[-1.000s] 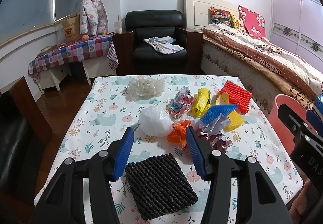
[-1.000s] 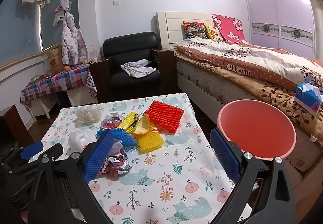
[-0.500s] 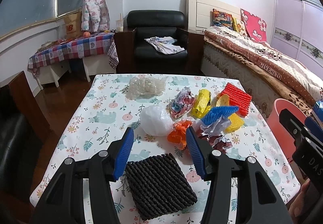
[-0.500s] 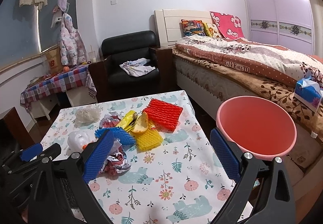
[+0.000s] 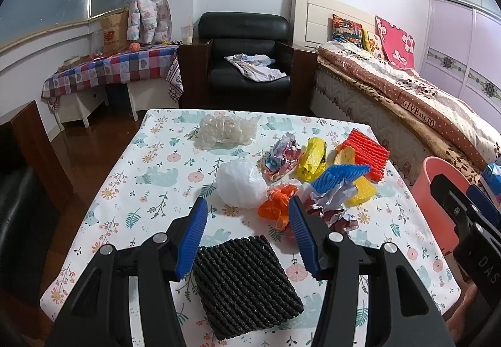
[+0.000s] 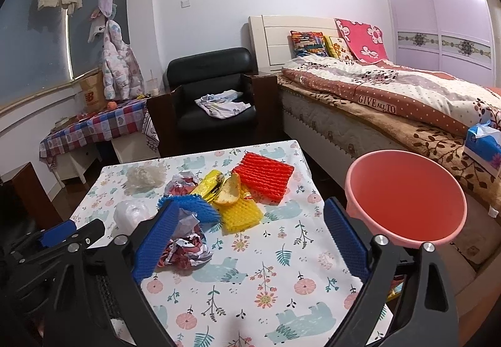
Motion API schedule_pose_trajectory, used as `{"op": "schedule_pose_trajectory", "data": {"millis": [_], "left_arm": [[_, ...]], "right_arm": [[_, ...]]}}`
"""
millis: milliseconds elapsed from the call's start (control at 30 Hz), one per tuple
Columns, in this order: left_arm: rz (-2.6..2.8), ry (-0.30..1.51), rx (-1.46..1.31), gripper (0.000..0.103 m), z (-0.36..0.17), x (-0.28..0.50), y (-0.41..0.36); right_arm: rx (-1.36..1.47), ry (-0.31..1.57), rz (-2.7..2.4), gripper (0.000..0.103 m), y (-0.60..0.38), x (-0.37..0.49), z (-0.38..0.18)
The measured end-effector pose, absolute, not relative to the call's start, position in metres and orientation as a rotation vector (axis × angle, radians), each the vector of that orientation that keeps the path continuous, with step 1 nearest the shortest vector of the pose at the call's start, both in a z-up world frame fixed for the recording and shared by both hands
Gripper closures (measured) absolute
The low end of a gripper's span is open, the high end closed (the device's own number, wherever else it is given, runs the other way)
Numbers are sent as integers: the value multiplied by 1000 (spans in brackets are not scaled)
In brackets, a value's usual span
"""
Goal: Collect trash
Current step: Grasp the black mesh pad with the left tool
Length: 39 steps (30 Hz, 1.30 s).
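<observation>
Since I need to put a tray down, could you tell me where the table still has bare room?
The table's near right part is bare cloth, between the crumpled paper, the yellow net and the pink basin beside the edge. The left strip beside the white bag and bubble wrap is free too. The middle is crowded with wrappers; the black net fills the near left.

The bench (image 5: pixel 125 178) wears a white cloth printed with pale teal bears, pink flowers and green sprigs; on it lie a black ribbed foam net (image 5: pixel 244 284), a red one (image 5: pixel 366 152), a yellow one (image 6: pixel 239 215) and a blue one (image 5: pixel 341 174); the basin (image 6: pixel 407 199) is salmon pink; both grippers have blue pads (image 5: pixel 194 237).
</observation>
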State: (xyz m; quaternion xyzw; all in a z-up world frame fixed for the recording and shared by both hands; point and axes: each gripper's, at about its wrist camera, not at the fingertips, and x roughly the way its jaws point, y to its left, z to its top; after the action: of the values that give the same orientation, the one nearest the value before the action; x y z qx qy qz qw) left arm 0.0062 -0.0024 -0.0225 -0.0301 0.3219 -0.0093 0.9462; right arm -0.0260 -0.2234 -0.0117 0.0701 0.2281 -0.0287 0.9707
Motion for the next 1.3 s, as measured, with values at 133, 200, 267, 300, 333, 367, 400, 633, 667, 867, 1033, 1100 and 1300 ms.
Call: {"op": "schedule_pose_trajectory", "data": {"millis": [133,200,267,300,333,367,400,633,667,867,1033,1100,1300], "left_arm": [[-25,657,-56,50,-24,7,-2],[-32,652,-55,50,-23,6,0],[-35,643,-54,50,-21,5,2],[-37,639,-53,50,-20,6,4],[-38,637,-56,50,-19,6,5],[-39,635,-61,50,-19,6,7],[-40,634,-66,50,-18,7,9],[-53,617,-71,50,-12,8,17],[-55,614,-71,50,-11,8,19],[-60,579,-85,50,0,8,37],[-43,545,-69,50,9,5,52],[-37,544,-68,50,9,6,58],[-13,582,-65,50,-2,8,73]], "right_arm": [[135,463,-44,19,-221,-26,-12],[130,466,-39,20,-220,-26,-12],[130,467,-32,21,-219,-26,-12],[130,468,-27,22,-219,-26,-12],[130,469,-23,22,-219,-26,-12],[129,470,-21,23,-219,-26,-12],[128,472,-18,23,-218,-25,-13],[134,481,10,25,-220,-24,-14],[133,483,16,25,-219,-24,-14],[134,500,58,33,-218,-22,-17],[130,507,88,35,-216,-21,-20],[132,513,100,36,-215,-21,-21],[138,527,133,37,-215,-20,-25]]}}
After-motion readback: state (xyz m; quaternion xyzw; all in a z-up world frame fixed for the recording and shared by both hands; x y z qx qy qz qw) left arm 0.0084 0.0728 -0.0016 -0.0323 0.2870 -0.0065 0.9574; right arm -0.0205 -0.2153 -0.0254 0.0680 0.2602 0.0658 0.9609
